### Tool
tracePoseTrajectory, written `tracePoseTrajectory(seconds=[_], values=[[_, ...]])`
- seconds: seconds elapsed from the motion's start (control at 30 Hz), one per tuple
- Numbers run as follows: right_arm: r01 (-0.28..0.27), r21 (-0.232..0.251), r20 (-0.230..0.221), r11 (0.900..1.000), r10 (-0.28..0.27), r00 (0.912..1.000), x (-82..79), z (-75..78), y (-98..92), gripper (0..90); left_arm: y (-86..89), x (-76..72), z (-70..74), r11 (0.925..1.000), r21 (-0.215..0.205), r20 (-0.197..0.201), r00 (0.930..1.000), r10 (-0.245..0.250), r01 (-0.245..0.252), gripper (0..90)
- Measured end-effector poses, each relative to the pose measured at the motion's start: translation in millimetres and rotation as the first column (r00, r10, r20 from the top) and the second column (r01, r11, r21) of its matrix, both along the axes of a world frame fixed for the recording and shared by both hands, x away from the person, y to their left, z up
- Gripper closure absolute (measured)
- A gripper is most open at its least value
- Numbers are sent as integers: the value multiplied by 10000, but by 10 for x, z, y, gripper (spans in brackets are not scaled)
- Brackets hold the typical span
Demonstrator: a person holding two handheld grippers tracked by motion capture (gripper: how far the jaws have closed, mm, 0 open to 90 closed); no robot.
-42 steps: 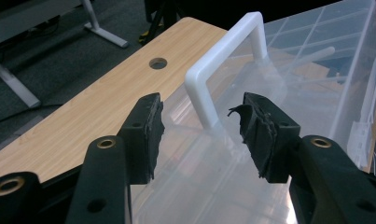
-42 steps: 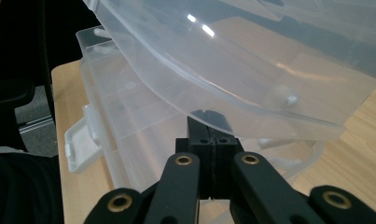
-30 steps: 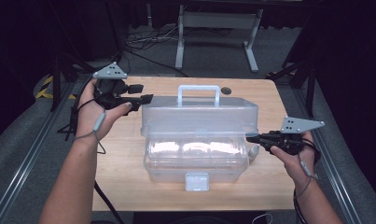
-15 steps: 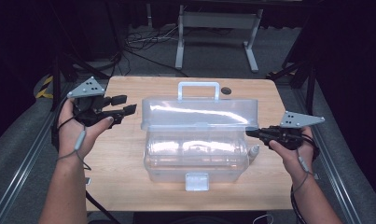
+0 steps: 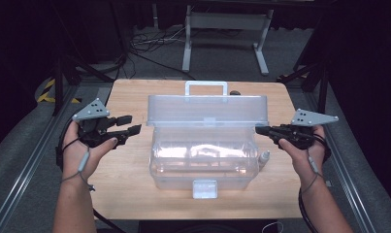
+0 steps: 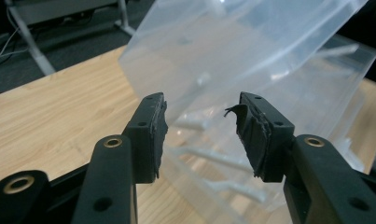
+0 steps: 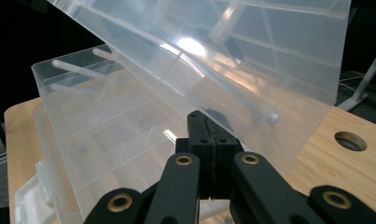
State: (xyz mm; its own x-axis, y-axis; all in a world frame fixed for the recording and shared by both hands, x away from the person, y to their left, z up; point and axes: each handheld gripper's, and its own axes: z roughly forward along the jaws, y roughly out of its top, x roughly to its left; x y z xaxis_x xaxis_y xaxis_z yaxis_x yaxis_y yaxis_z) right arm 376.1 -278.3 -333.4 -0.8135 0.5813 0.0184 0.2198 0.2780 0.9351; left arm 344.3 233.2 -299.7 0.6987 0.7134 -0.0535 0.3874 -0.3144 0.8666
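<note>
The see-through, slightly frosted plastic storage box [image 5: 205,160] has a milky-clear lid [image 5: 207,110] and a white front latch [image 5: 204,188]. Under the box, the light tan wooden table [image 5: 125,170] shows fine grain. Both the left gripper [image 5: 127,125] and the right gripper [image 5: 259,130] are matte black with brass-coloured rivets and grey plates.

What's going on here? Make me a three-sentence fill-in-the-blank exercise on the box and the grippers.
The lid of the clear box is ____, not closed. The left gripper has ____ between its open jaws. The right gripper, at the lid's right end, has its jaws ____.
Missing words: open; nothing; shut.
</note>
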Motion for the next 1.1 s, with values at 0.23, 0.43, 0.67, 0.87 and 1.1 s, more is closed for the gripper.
tracePoseTrajectory(seconds=[0.23,0.43,0.67,0.87,1.1], values=[[101,263,67,9996,-102,9999,1,-14,1,900,-25,5,-63,9999,-77,-135,9999,-72,71,535],[142,396,144,9991,-148,9998,7,-22,1,900,-41,-3,-92,9975,-356,-600,9962,-628,607,710],[248,606,242,9979,-263,9994,29,-20,8,900,-138,-38,-110,9899,-263,-740,9872,-1411,1395,896],[321,774,265,9965,-342,9991,51,-14,10,900,-328,25,-207,9870,-32,-835,9836,-1602,1605,896],[444,825,420,9956,-480,9980,98,13,22,900,-410,109,-336,9915,-305,-601,9900,-1278,1262,882]])
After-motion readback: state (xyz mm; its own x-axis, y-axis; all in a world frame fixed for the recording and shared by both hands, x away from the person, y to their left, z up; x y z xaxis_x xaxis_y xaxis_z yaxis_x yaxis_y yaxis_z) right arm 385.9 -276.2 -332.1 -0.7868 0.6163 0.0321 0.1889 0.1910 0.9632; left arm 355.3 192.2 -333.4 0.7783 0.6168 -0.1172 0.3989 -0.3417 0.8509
